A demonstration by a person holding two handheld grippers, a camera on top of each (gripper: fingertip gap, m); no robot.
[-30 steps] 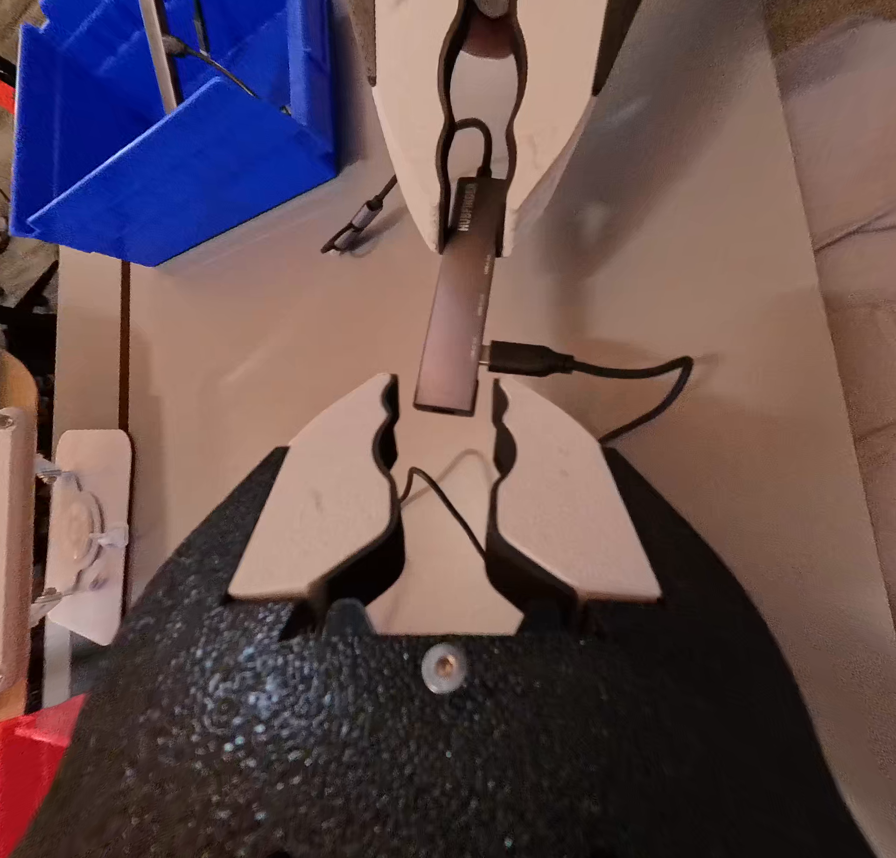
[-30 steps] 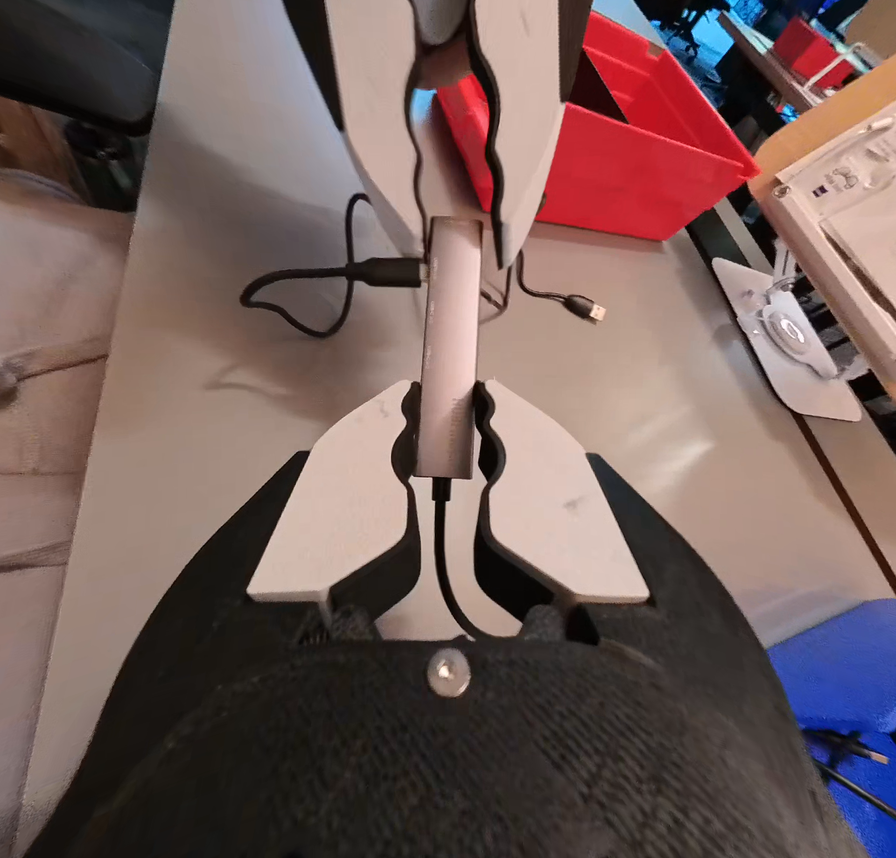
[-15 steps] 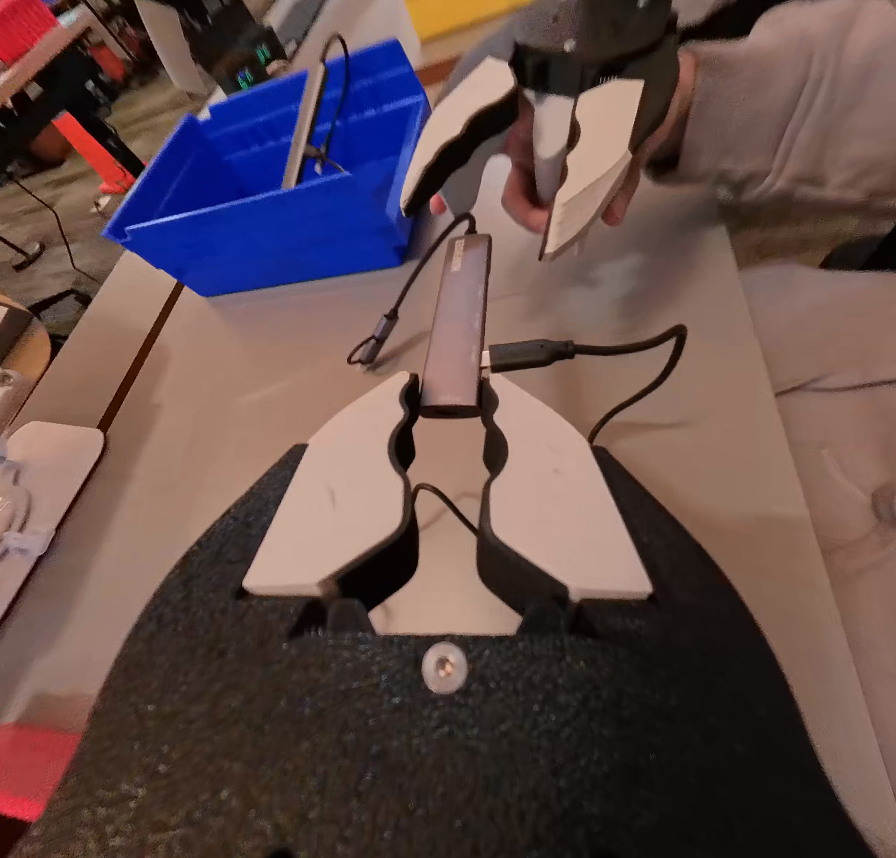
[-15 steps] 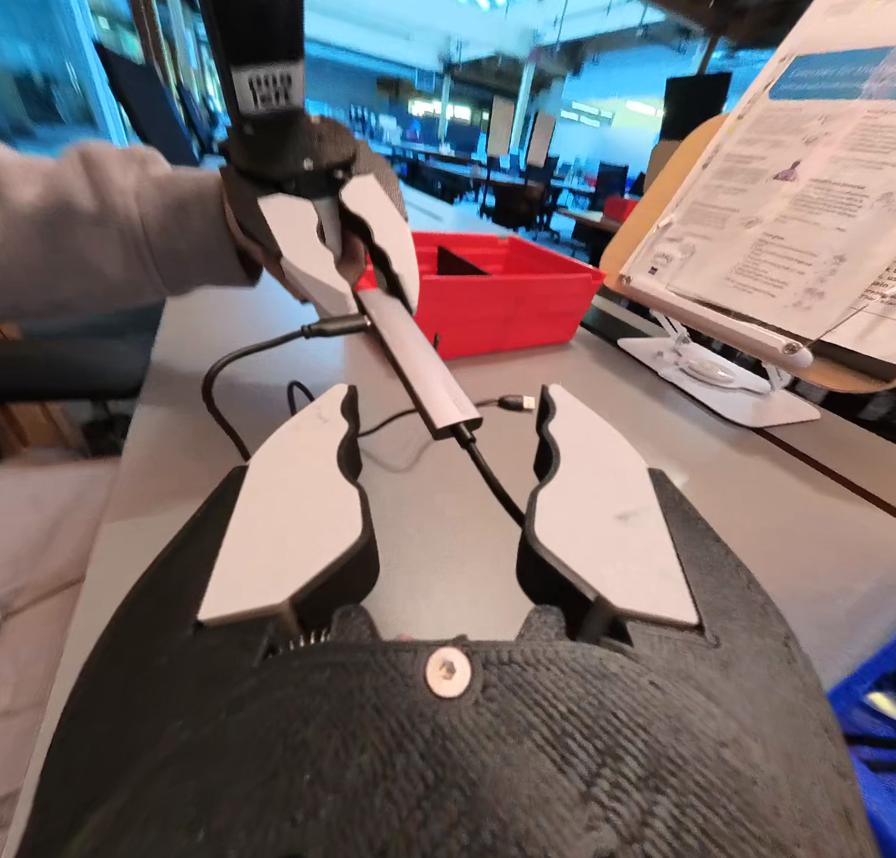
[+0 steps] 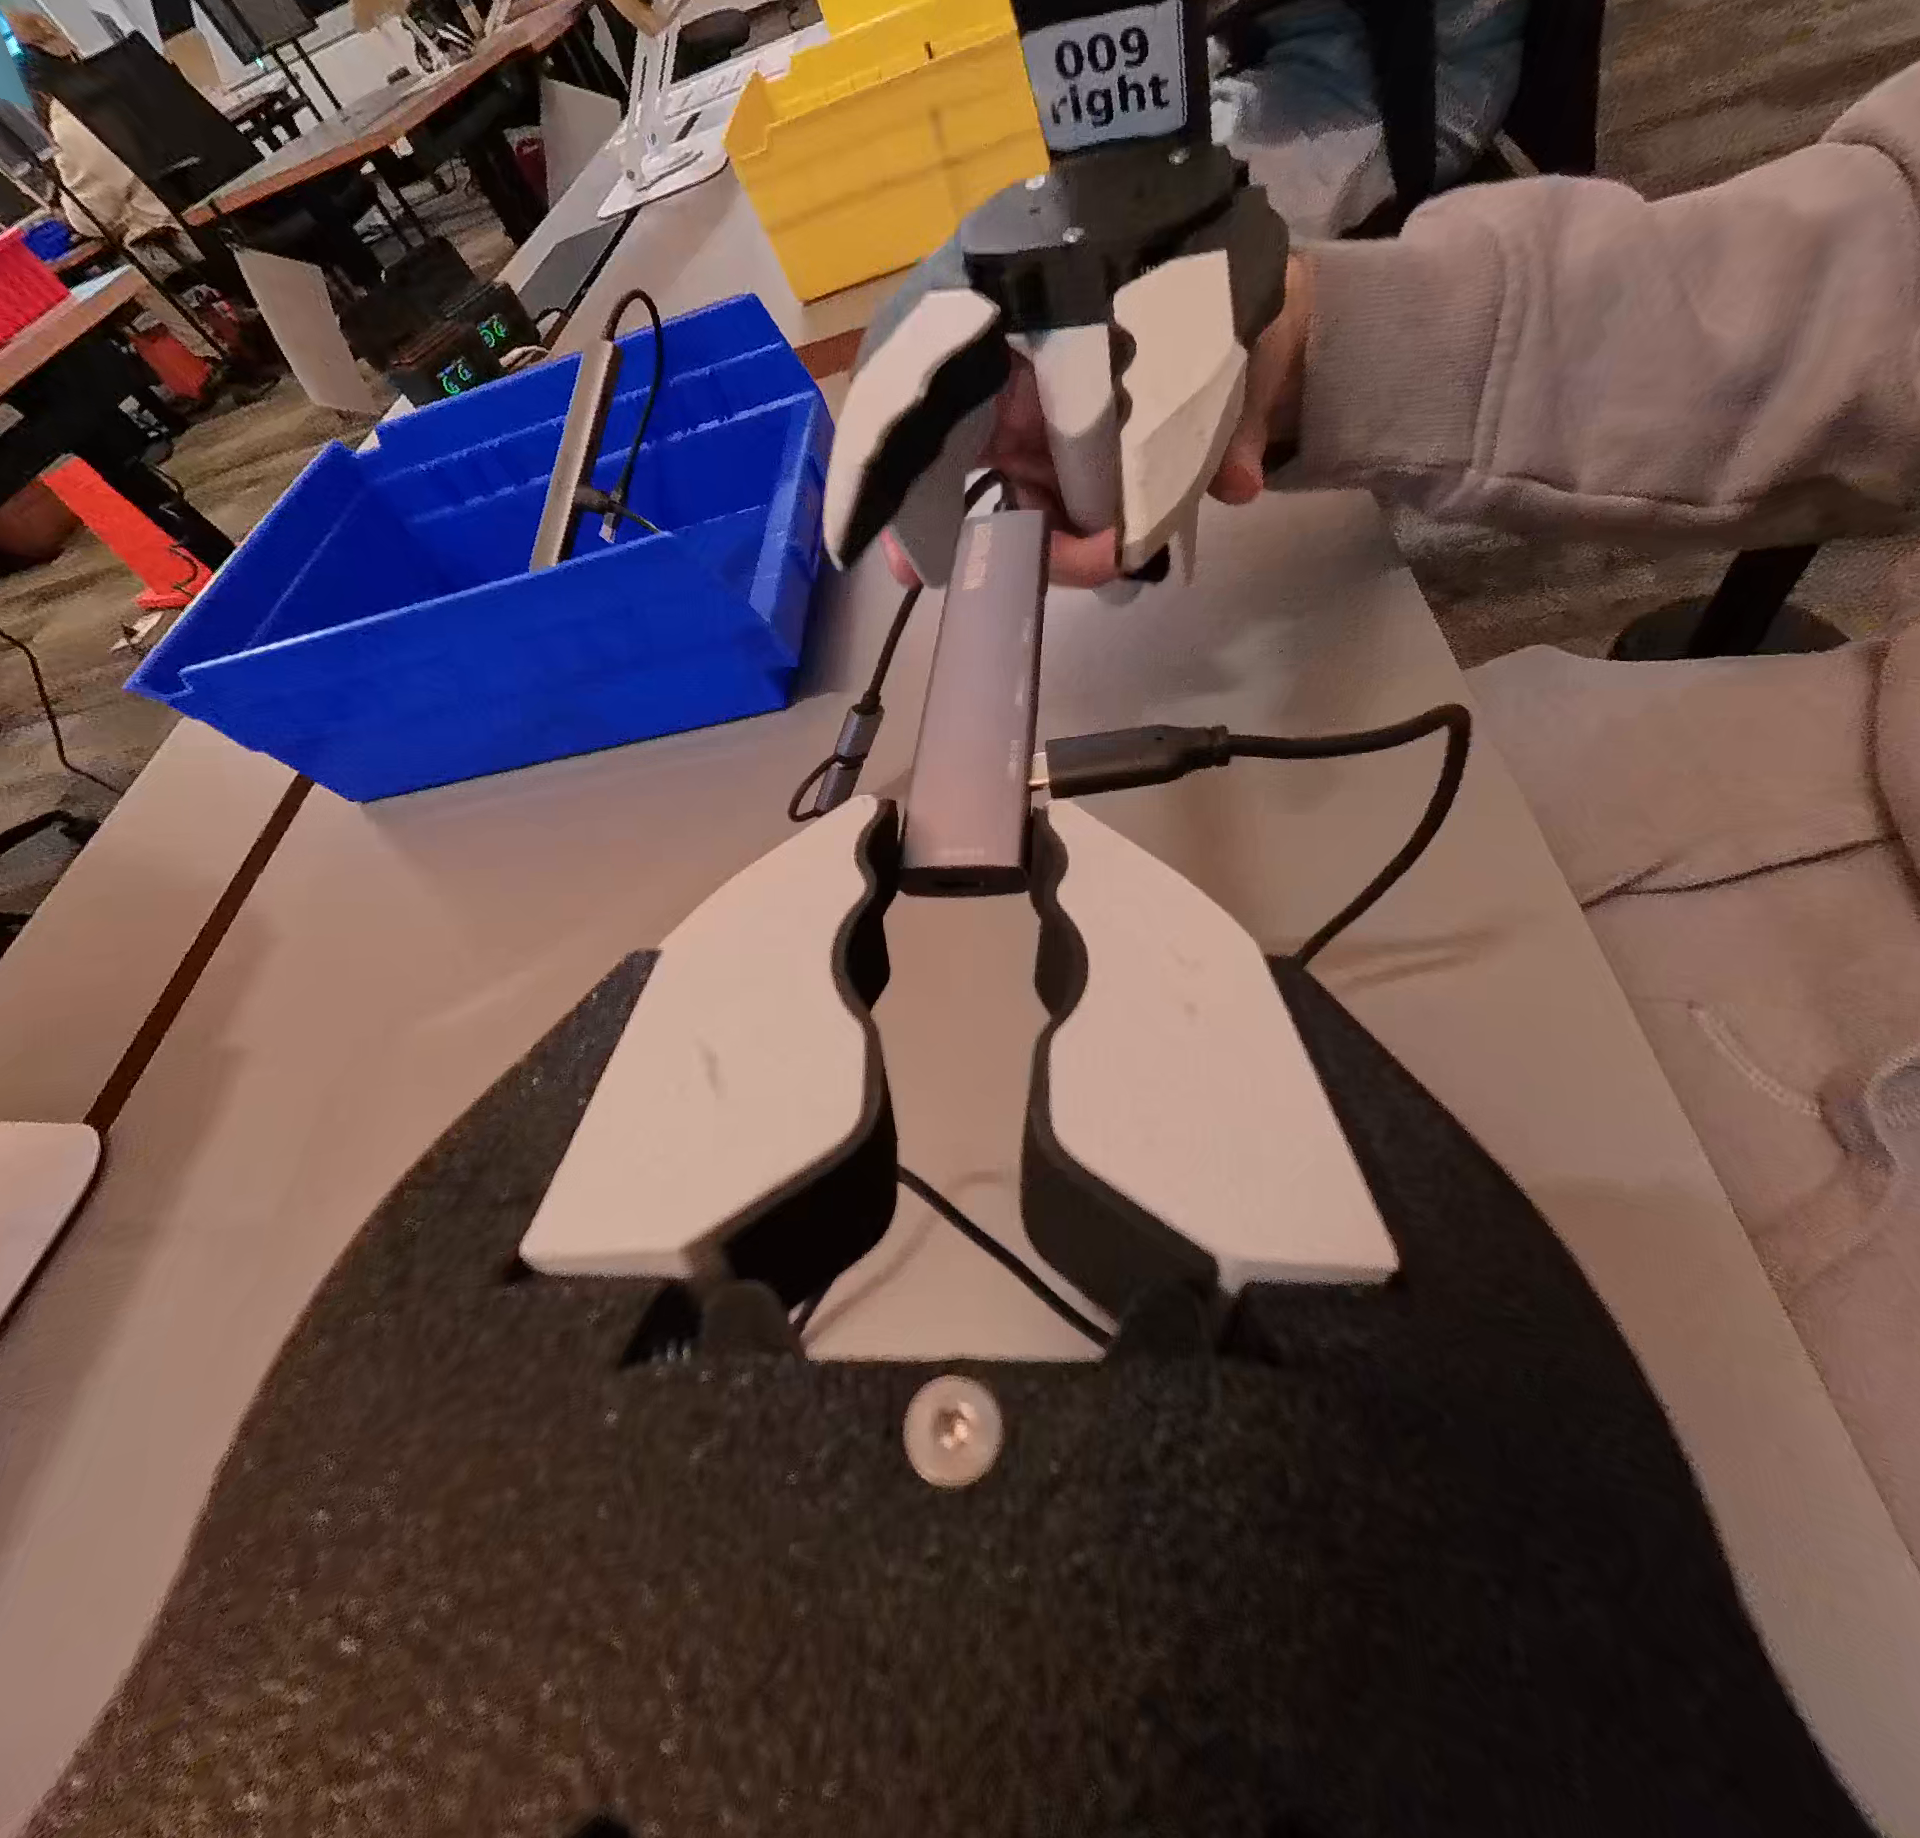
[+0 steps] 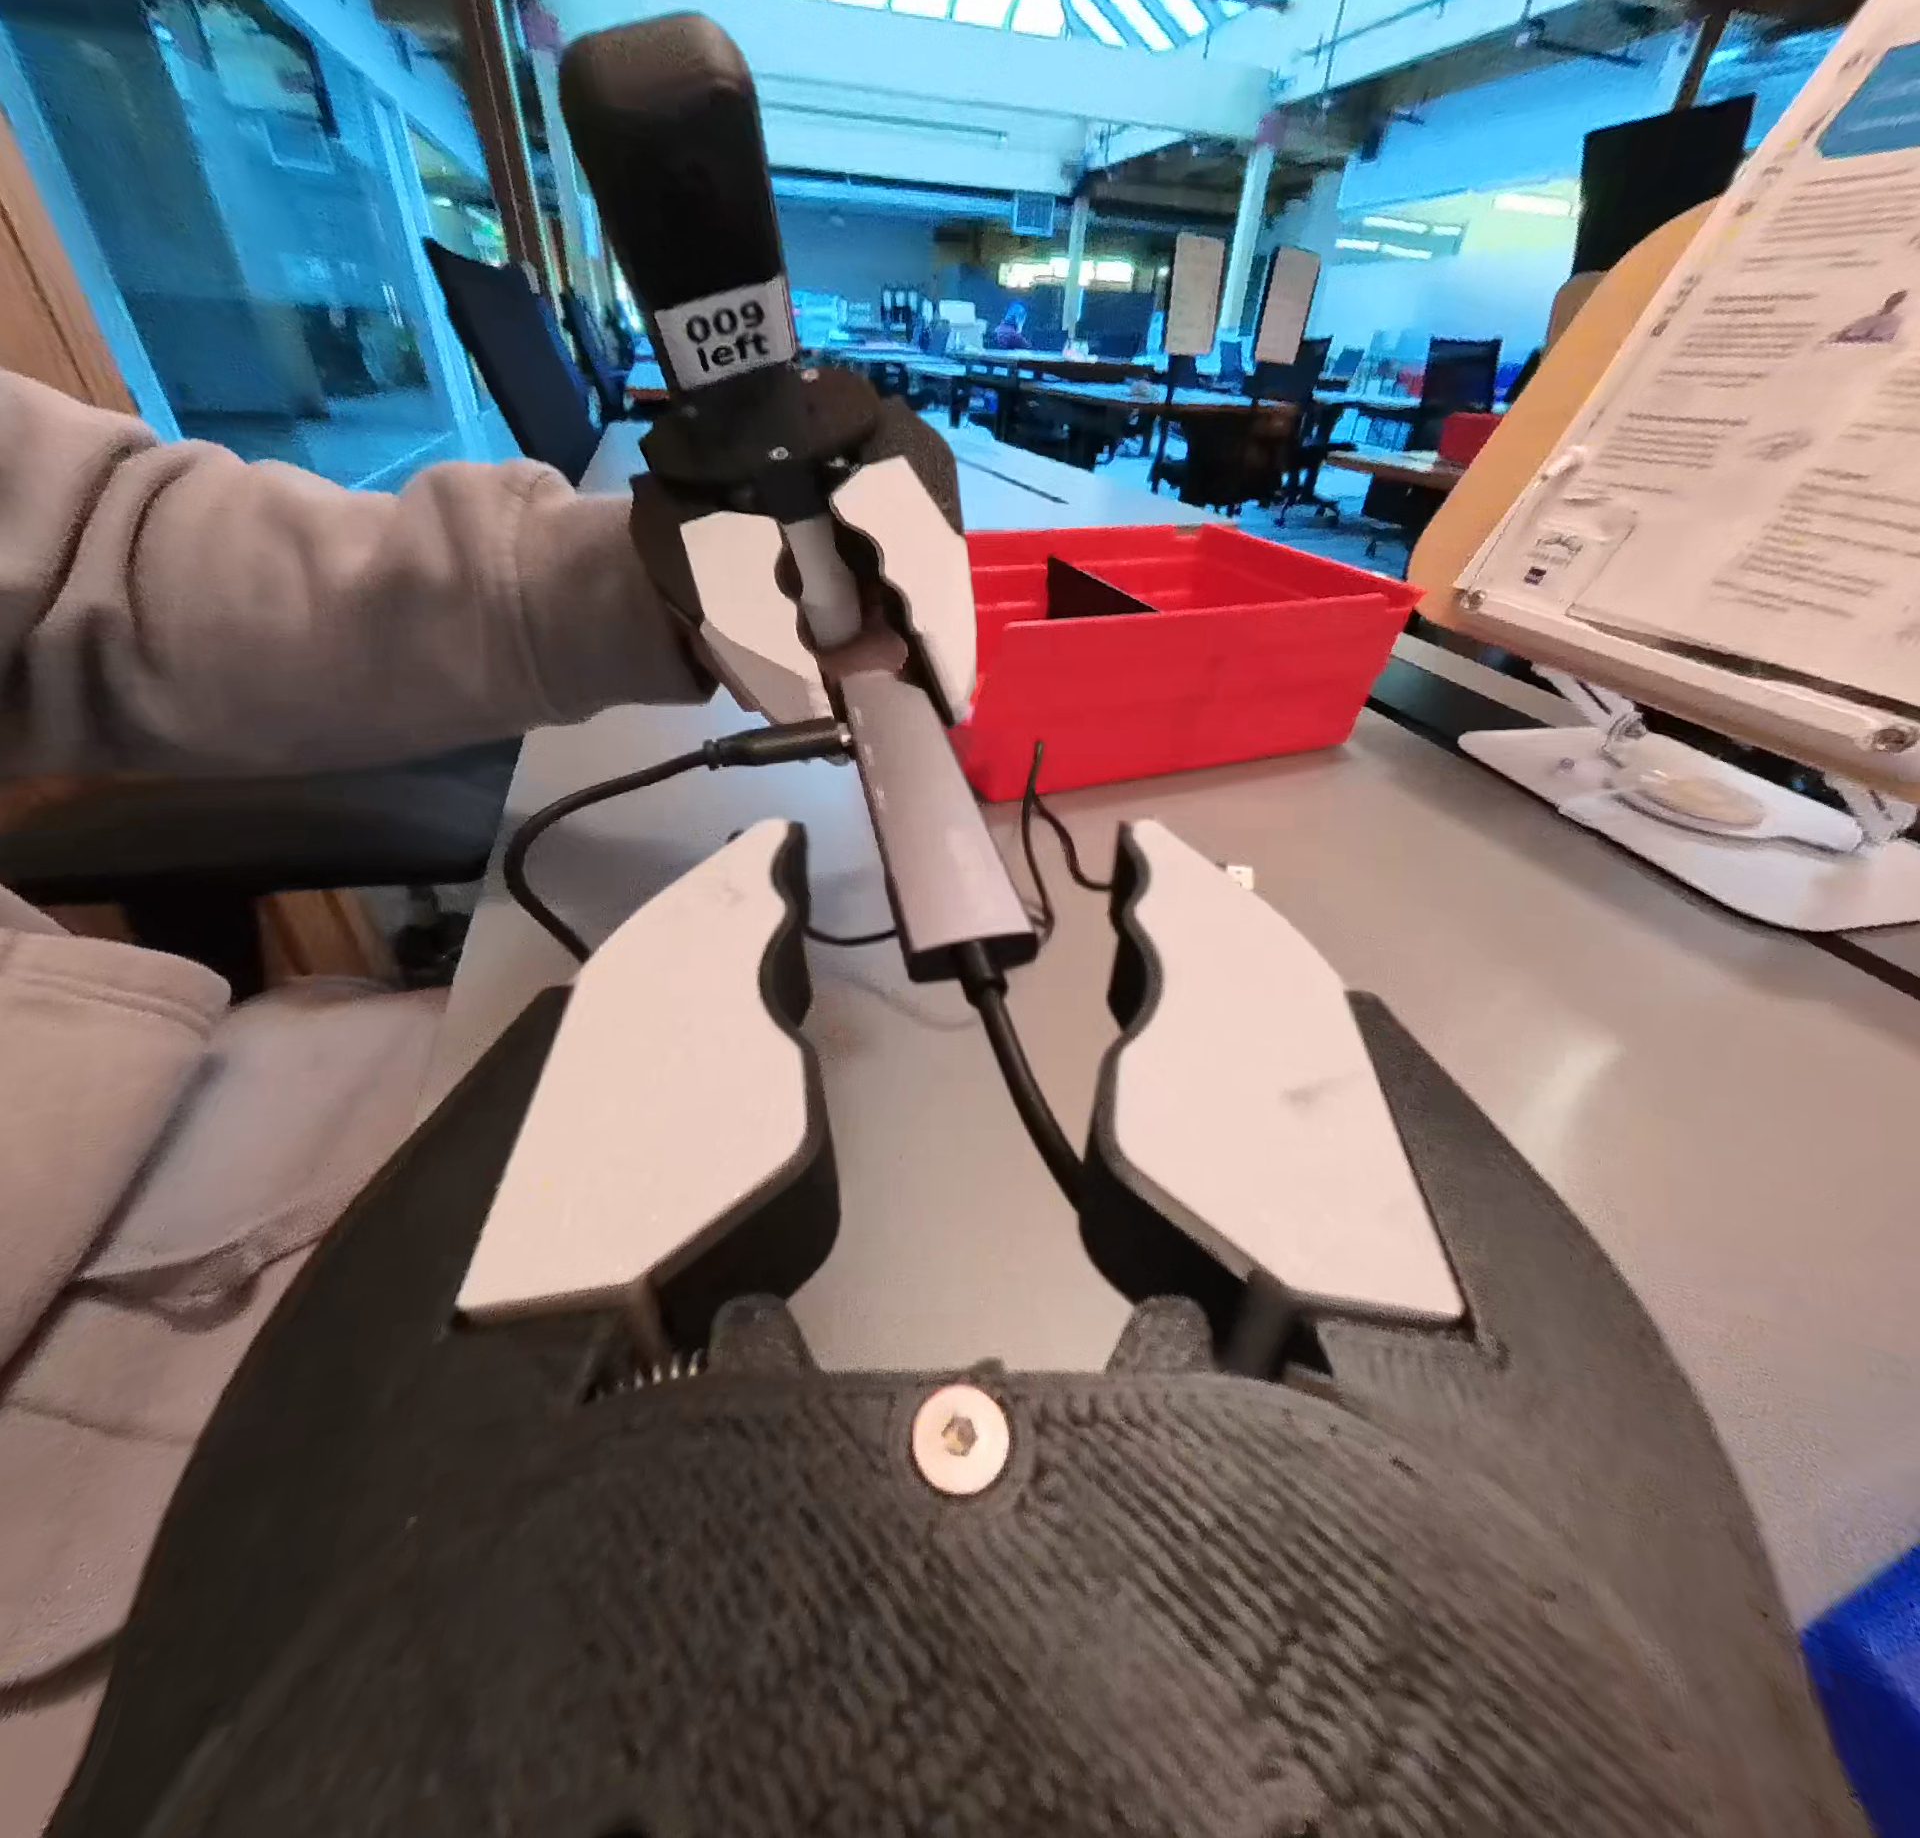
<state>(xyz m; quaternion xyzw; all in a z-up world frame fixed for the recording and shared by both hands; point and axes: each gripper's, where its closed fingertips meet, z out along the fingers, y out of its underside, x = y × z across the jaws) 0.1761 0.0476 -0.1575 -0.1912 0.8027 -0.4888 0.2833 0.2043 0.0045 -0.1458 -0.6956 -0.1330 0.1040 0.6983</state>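
Note:
My left gripper (image 5: 961,832) is shut on one end of a slim grey USB hub (image 5: 982,697) and holds it slanted above the table (image 5: 468,905). A black cable plug (image 5: 1132,749) sits in the hub's side. The hub's own thin cable (image 5: 852,739) hangs from its far end. My right gripper (image 6: 956,843) is open, its fingers (image 6: 686,1061) on either side of the hub's far end (image 6: 945,853) without touching it. The left gripper also shows in the right wrist view (image 6: 873,692), and the right gripper in the left wrist view (image 5: 997,541).
A blue bin (image 5: 499,583) holding another hub (image 5: 577,458) stands at the back left, with a yellow bin (image 5: 894,115) behind it. In the right wrist view a red bin (image 6: 1174,645) sits behind the hub and a document stand (image 6: 1714,438) is to the right.
My left gripper has closed on the hub's near end. My right gripper has let go of the other end, opened and drawn back. The hub has lifted off the table and tilted.

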